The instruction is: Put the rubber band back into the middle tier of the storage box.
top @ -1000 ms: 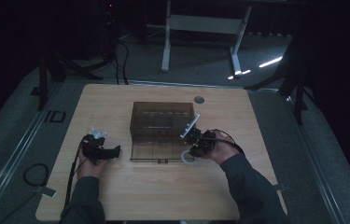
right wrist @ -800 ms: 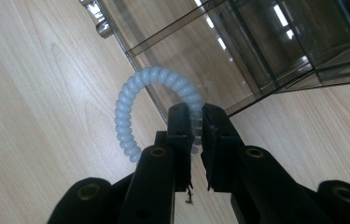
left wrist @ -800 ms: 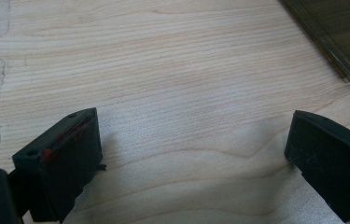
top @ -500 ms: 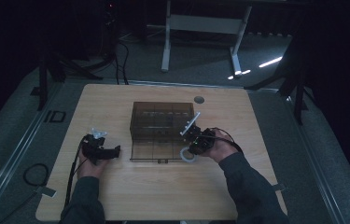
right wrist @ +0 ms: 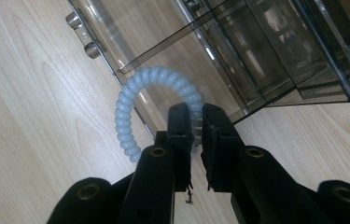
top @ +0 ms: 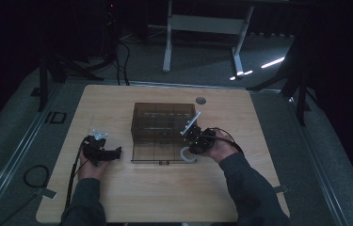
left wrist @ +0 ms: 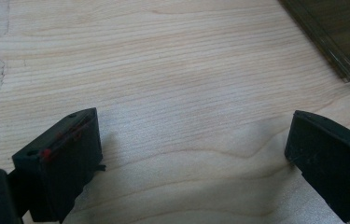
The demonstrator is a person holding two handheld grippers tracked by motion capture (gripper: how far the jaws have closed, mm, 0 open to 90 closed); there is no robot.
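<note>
Little has shifted in the past second: the right gripper stays clamped on a pale coil, holding it at the smoky box's open drawer, toward five o'clock of the box. The drop seemingly remains pending. The coil is a translucent, ribbed spiral ring. At nine o'clock, the left gripper rests on the table, jaws wide apart, empty.

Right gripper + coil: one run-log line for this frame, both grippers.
right gripper: shut on white spiral coil, at open drawer of smoked organizer box | left gripper: open, empty, over table
</note>
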